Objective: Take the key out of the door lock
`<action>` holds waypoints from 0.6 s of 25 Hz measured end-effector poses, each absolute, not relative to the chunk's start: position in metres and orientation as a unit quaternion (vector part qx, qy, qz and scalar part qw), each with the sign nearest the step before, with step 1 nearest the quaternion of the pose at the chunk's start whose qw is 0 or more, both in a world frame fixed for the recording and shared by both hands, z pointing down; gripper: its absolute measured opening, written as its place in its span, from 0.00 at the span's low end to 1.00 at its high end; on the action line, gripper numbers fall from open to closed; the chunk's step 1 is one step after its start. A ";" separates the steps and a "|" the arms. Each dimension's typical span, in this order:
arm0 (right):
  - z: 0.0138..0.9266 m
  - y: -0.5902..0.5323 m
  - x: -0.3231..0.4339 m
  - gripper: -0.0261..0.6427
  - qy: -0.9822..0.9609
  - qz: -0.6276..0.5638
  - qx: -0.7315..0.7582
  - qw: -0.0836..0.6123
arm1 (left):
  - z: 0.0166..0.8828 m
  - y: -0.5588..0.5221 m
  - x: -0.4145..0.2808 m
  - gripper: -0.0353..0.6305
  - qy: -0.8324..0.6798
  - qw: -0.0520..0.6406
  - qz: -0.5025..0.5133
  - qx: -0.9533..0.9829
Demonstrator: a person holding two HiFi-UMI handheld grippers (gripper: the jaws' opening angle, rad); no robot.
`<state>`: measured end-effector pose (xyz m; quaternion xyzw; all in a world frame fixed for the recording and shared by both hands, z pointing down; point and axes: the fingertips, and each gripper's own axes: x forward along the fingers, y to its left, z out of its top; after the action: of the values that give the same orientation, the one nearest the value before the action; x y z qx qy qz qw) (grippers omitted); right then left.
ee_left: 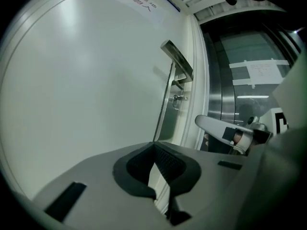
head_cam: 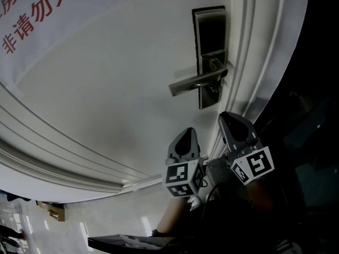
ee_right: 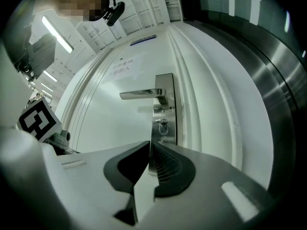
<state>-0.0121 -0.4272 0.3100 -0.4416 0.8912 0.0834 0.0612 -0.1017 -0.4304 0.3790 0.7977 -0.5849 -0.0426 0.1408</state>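
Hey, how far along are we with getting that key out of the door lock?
Done: nothing yet. The key sits in the lock plate under the lever handle. In hand: nothing; the left tool and right tool are shut, empty, short of the door. Left: reach, grip the key, pull it out.

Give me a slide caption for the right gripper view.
Right gripper, jaws shut and empty, faces the small metal key in the silver lock plate, below the metal lever handle.
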 end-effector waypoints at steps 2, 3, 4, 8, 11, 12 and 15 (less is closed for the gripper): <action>0.299 -0.431 -0.011 0.04 0.886 0.127 -0.444 0.043 | 0.378 -0.432 -0.101 0.05 -0.589 0.141 -0.046 0.795; 0.294 -0.433 -0.010 0.04 0.881 0.154 -0.448 0.028 | 0.378 -0.432 -0.101 0.05 -0.590 0.143 -0.048 0.793; 0.289 -0.435 -0.010 0.04 0.873 0.182 -0.452 0.010 | 0.379 -0.431 -0.102 0.05 -0.592 0.146 -0.049 0.791; 0.277 -0.443 -0.015 0.08 0.835 0.289 -0.463 -0.066 | 0.382 -0.430 -0.101 0.05 -0.594 0.156 -0.045 0.788; 0.271 -0.447 -0.018 0.12 0.816 0.335 -0.462 -0.093 | 0.379 -0.433 -0.101 0.05 -0.593 0.148 -0.051 0.790; 0.270 -0.449 -0.019 0.14 0.811 0.346 -0.459 -0.103 | 0.377 -0.434 -0.102 0.05 -0.592 0.145 -0.053 0.791; 0.269 -0.453 -0.023 0.17 0.796 0.383 -0.450 -0.133 | 0.373 -0.435 -0.102 0.05 -0.592 0.143 -0.057 0.791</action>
<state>-0.0230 -0.4531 0.2694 -0.4503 0.7955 0.3831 -0.1327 -0.1018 -0.4346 0.3731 0.7914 -0.5916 -0.0569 0.1427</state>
